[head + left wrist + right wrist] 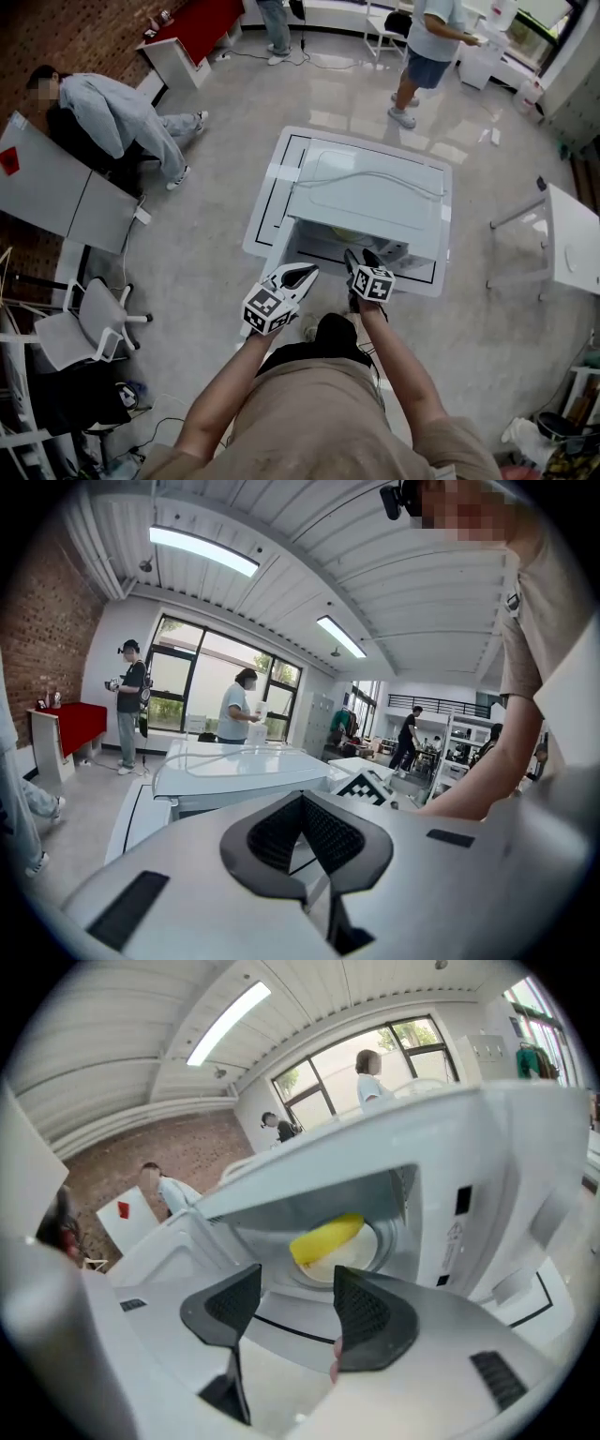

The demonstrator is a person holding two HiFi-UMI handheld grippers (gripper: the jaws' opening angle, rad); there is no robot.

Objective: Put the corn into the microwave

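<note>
on the left, our left gripper (298,275) hangs just beside the open door (277,248), its fingers together at the tips with nothing between them. in the middle the microwave (375,187) sits on the white table (267,187), its mouth facing us. on the right, our right gripper (362,256) is at that mouth with its fingers apart and bare. the corn (326,1238) lies inside the cavity on the round plate (352,1258), clear of both pads, so we judge the placing as good as done and the step in hand to be backing out and shutting the door. to do that well we would draw the right gripper straight back along its own line, fingers kept spread so neither pad catches the corn or the lip of the cavity. we would then push the door with the flat of the left gripper, not its tips. the right gripper view is the only one that looks into the cavity and shows plainly where the corn rests; from the head view the top of the microwave covers nearly all of that. the head view alone shows how both grippers stand to the door and table. the left gripper view looks past the side of the microwave and shows neither the cavity nor the corn.
</note>
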